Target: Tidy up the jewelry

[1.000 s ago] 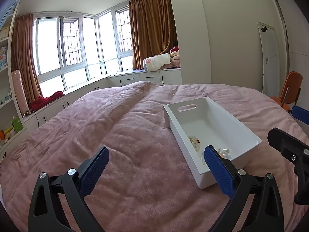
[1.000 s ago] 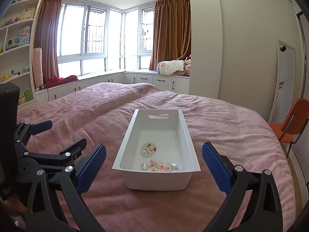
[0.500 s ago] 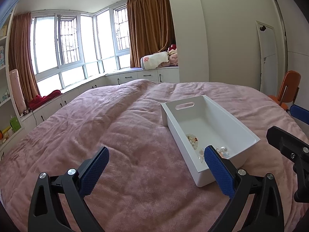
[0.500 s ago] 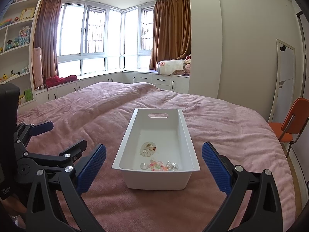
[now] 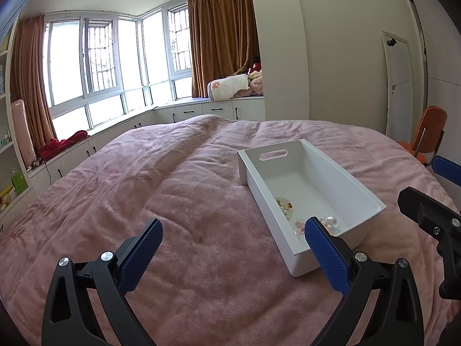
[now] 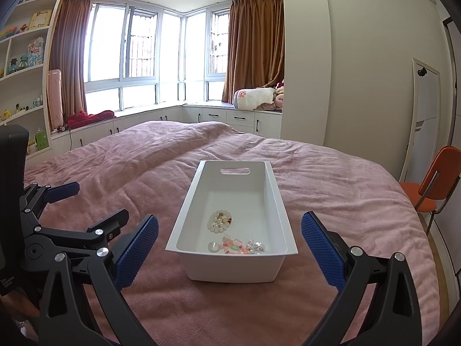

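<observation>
A pink bedspread [image 5: 201,201] lies under your left gripper [image 5: 233,248], spread wide and empty; the white tray [image 5: 291,262] sits ahead to its right. Your right gripper [image 6: 229,245], also wide, frames the tray [image 6: 230,271] holding jewelry [image 6: 220,221].

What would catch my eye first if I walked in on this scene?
Probably the white bin sitting alone on the big pink bed, with a beaded bracelet and a string of small colourful trinkets at its near end. Next, two black claws with blue pads, both wide open and empty: the right claw faces the bin straight on, the left claw points beside it.
</observation>
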The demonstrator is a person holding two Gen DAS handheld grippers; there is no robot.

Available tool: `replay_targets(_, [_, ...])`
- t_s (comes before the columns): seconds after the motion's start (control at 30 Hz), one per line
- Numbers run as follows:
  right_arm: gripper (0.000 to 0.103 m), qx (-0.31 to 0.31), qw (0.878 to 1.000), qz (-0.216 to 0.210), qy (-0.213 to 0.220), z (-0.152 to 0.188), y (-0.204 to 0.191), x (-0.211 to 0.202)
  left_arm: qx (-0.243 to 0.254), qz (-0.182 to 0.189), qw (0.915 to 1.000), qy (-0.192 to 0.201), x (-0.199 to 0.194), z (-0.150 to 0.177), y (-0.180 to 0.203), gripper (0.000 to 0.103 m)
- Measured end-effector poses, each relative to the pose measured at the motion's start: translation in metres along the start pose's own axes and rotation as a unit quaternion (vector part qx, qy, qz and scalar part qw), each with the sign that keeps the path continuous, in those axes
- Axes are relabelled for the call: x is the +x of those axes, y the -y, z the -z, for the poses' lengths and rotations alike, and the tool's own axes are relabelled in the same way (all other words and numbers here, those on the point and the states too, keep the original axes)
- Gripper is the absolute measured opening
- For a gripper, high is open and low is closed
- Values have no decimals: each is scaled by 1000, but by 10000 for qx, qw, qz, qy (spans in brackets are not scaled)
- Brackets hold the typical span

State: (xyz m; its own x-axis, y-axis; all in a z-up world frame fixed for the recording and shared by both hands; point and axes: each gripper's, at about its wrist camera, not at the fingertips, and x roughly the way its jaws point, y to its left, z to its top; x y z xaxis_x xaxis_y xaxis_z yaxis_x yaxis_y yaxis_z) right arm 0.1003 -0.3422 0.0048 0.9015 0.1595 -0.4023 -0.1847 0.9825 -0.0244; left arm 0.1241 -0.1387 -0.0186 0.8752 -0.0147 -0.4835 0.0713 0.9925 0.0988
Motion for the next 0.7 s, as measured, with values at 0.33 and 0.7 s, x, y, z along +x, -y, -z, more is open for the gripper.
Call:
replay_targets(0.33, [98,1,10000,12,6,0,-1,-1,26,15,10000,10,-1,0,2,100])
replay_targets(0.7, [98,9,10000,15,9,1,-1,-1,-42,104,9999,-58,0,-2,-2,100])
